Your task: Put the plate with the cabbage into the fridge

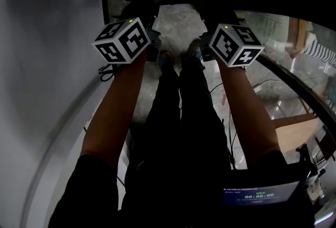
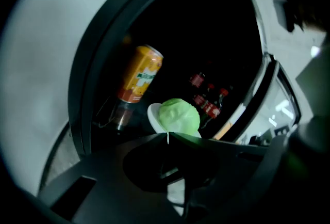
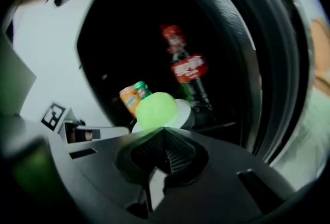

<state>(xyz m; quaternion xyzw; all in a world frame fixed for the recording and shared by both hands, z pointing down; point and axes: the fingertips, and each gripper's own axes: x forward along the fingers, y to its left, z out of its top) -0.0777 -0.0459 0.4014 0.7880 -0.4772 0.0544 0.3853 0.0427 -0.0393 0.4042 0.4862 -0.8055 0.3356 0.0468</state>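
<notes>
The plate [image 2: 153, 114] is stiff, glazed and breakable, and likely slick at its thin rim. The cabbage [image 2: 179, 117] sits loose on it, a round head that would probably roll if the plate tips, so the load wants to be kept level. The rim on two opposite sides is the sensible hold, and that is how it looks. The left gripper [image 2: 168, 138] has its jaws drawn together on a white sliver of rim at their tips, and the right gripper [image 3: 164, 130] likewise has its jaws closed right under the plate's edge.

The plate hangs just beyond both sets of jaws at the mouth of the fridge [image 2: 103, 37]. An orange can [image 2: 140, 74] and cola bottles [image 2: 206, 96] stand deeper in, past the jaws.

The interior is very dark. I cannot tell whether a shelf lies under the plate, and the head view cuts off the jaw tips in shadow.
</notes>
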